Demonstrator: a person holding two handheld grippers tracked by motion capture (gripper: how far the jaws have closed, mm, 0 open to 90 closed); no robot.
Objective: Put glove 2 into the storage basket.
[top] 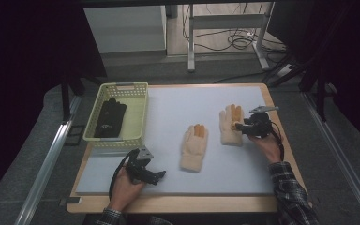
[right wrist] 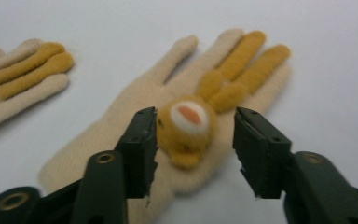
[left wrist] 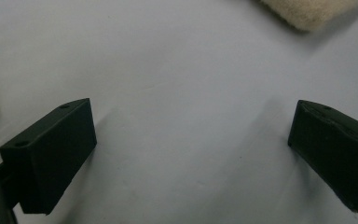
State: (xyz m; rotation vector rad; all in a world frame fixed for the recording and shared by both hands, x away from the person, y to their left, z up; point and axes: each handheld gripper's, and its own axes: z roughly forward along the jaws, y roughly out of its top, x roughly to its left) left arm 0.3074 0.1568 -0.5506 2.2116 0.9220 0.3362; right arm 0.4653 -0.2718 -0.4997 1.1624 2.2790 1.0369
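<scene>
Two cream knit gloves with orange-yellow fingers lie flat on the white mat (top: 178,108). The right glove (top: 229,127) (right wrist: 135,100) carries a round yellow animal-face patch (right wrist: 189,122) on its palm. My right gripper (top: 237,125) (right wrist: 193,135) hovers low over that glove, jaws open to either side of the patch with a clear gap at the right jaw. The other glove (top: 194,147) (right wrist: 18,77) lies at mid-table. Near the front left my left gripper (top: 161,176) (left wrist: 191,140) rests low over bare mat, jaws wide open with nothing between them, and a cream glove cuff (left wrist: 307,11) lies ahead of it.
A pale yellow plastic basket (top: 122,86) stands at the table's back left with black gloves (top: 110,117) inside. The mat covers most of the wooden tabletop. Dark curtains, a metal frame and cables lie beyond the far edge.
</scene>
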